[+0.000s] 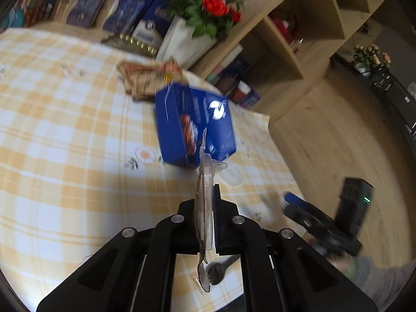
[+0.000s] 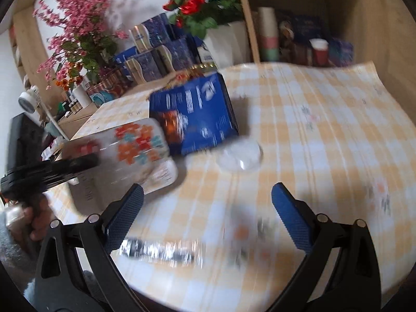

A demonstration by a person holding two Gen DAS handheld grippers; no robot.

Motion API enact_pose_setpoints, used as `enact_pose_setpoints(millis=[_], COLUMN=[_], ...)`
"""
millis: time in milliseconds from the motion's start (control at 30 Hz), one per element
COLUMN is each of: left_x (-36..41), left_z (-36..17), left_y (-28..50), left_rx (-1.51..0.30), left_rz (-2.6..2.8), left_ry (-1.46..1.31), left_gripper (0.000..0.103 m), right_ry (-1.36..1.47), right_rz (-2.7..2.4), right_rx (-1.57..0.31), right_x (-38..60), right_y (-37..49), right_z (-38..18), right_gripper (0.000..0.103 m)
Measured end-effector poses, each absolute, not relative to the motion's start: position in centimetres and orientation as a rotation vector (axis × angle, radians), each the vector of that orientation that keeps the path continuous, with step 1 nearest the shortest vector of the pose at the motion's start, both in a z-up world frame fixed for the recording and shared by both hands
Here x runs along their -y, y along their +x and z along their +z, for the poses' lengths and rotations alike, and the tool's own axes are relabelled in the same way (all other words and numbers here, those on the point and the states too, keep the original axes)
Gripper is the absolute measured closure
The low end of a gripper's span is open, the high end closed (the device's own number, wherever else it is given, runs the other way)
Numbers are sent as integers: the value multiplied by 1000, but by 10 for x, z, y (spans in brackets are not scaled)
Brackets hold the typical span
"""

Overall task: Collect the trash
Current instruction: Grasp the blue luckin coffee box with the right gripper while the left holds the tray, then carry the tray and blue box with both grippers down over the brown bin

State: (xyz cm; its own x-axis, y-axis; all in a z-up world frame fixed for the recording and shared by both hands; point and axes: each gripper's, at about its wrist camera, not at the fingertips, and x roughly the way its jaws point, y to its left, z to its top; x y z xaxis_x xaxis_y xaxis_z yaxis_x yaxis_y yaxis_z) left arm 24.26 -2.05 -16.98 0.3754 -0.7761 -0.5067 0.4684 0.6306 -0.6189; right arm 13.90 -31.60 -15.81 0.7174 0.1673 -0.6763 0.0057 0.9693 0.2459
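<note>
My left gripper [image 1: 205,202] is shut on a flat clear plastic package [image 1: 205,182], held edge-on above the table. In the right wrist view the same package [image 2: 135,145] shows an orange and red flower print, at the left. A blue carton [image 1: 193,127] stands on the checked tablecloth, also seen in the right wrist view [image 2: 195,114]. A crumpled brown paper [image 1: 145,75] lies behind it. A clear plastic piece [image 2: 240,157] lies by the carton. A black plastic fork [image 1: 218,270] and a shiny strip [image 2: 158,251] lie near the table's front. My right gripper [image 2: 208,202] is open and empty above the table.
A white pot of red roses [image 1: 187,39] and several blue boxes [image 1: 104,10] stand at the table's back. Wooden shelving [image 1: 299,39] stands to the right. Pink flowers [image 2: 78,33] stand at the back left. The yellow checked tablecloth [image 2: 325,135] covers the table.
</note>
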Motion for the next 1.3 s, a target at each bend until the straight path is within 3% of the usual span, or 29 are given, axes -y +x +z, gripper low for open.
enact_pose_setpoints(millis=[133,267,700,833,967,1300], left_x=[-5,-31,-78,-80,-81,-84], left_z=[-142,-128,-147,-154,-153,-138], left_y=[236,229,211,204,199,172], left_rx=[-799,-755,-795,-807,-803,-779], left_rz=[-767,-665,-530,-513,-497,-478], left_ry=[-397,-371,-454,-472,-467,-437], left_gripper=[96,96,96,96,96,96], right_ry=[173,208,488,624,664,320], right_rz=[113,127,247,282,266,150], right_rx=[-771,-839,-980,-955,-870,-684], right_x=[322,334,348,356,361,347], right_y=[193,251,338,336,325,271], right_z=[-155,-168,-223,-229,-210,-128], right_gripper=[6,13,28,45,61,61])
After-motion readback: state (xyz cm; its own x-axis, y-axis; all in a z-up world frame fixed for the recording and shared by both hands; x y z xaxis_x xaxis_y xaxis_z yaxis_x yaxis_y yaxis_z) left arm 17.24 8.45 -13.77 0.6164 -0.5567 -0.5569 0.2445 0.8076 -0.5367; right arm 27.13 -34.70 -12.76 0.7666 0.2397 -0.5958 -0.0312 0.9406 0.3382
